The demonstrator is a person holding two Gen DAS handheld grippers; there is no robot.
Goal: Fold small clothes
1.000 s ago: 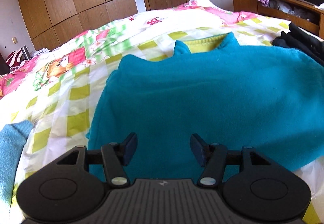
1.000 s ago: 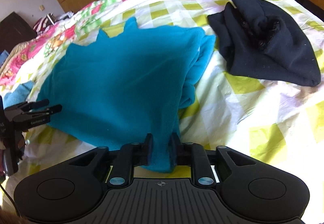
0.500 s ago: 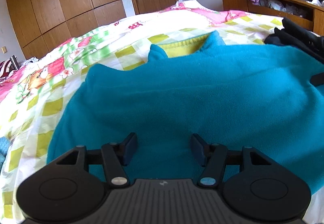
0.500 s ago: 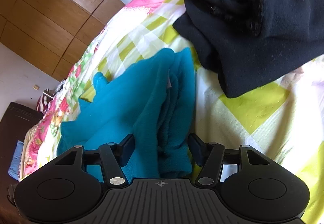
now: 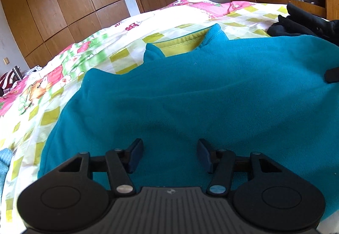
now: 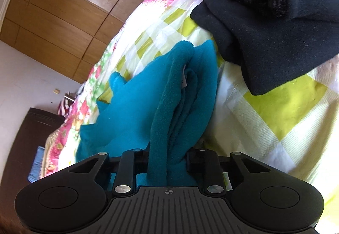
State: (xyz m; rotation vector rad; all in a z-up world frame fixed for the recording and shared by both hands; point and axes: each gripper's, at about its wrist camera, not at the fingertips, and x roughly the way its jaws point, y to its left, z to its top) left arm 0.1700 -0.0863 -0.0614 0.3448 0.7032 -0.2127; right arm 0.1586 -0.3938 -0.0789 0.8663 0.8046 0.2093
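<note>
Right gripper (image 6: 167, 159): your jaws just closed, pinching the teal fleece garment (image 6: 169, 111)'s bunched edge.
Left gripper (image 5: 169, 153): yours hangs half-open over the fleece, narrowing slightly, gripping nothing.
Nearby: black fleece bundle (image 6: 271, 22).

You're looking at a teal fleece top (image 5: 201, 94) spread flat on the bed, yellow-lined collar at its far edge, its right side bunched in thick folds (image 6: 175, 111).

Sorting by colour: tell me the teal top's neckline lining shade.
Yellow-green lining inside the teal top, clearest in the left wrist view.
</note>
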